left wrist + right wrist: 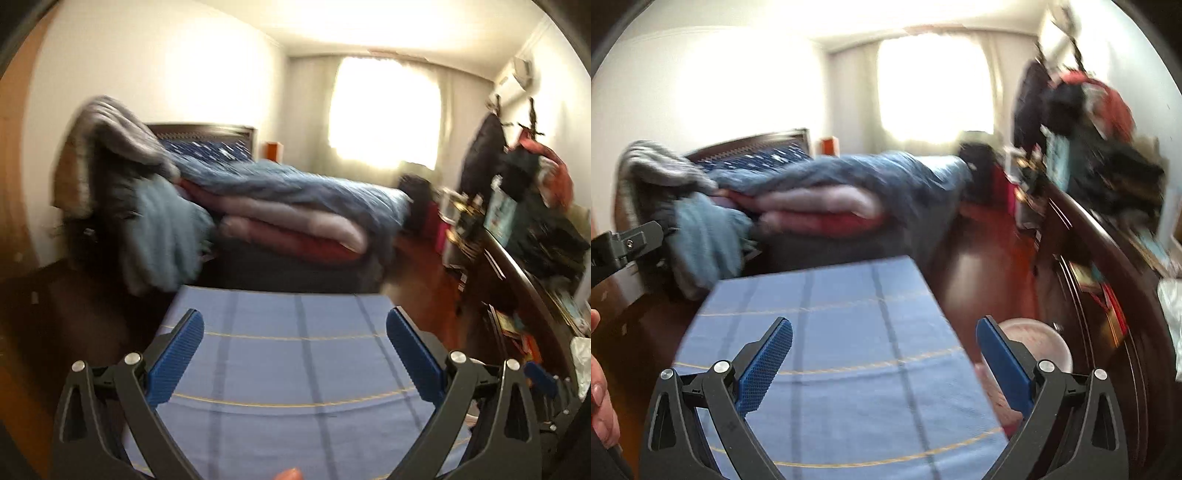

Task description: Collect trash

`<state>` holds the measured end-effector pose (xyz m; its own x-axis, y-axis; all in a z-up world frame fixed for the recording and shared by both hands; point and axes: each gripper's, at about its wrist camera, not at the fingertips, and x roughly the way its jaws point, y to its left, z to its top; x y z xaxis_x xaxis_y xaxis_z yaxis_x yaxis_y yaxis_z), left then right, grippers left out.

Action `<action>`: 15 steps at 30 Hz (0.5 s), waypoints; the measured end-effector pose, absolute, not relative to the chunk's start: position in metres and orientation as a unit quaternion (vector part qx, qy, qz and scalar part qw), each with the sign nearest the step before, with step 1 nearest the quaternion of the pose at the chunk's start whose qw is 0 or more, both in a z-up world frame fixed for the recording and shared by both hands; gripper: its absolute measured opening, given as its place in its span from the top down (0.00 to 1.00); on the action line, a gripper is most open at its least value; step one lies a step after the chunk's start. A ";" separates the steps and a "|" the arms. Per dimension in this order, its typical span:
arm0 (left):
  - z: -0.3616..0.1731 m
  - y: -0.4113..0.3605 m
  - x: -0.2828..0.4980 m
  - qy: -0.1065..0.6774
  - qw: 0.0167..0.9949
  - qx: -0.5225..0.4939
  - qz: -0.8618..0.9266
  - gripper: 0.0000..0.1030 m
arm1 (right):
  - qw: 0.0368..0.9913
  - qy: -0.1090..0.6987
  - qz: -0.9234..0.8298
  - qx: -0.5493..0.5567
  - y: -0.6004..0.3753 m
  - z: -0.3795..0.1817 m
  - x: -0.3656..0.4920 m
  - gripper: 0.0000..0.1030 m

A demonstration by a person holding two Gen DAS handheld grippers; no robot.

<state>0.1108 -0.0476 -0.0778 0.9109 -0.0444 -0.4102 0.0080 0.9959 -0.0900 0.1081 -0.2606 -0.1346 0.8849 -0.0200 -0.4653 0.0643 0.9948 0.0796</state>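
Left gripper (294, 347) fingers apart, right gripper (884, 349) fingers apart, blue plaid tablecloth (295, 369), no legible writing.

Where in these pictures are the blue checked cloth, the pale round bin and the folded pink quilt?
blue checked cloth (280, 354), left wrist view, its middle.
pale round bin (1039, 341), right wrist view, its rim by the right finger.
folded pink quilt (816, 203), right wrist view, its top fold.

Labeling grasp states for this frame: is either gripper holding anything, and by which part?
Nothing is held. The left gripper and the right gripper are both wide open above the blue plaid cloth, with nothing between their fingers.
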 end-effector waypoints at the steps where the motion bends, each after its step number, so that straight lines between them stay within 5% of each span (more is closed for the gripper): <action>1: -0.073 -0.040 0.103 0.205 0.978 -0.042 -0.004 0.03 | 0.972 0.232 -0.014 0.042 -0.253 -0.129 0.104 0.04; 15: -0.016 0.007 0.001 0.108 0.992 -0.048 0.039 0.03 | 0.989 0.145 0.017 0.011 -0.202 -0.061 0.053 0.04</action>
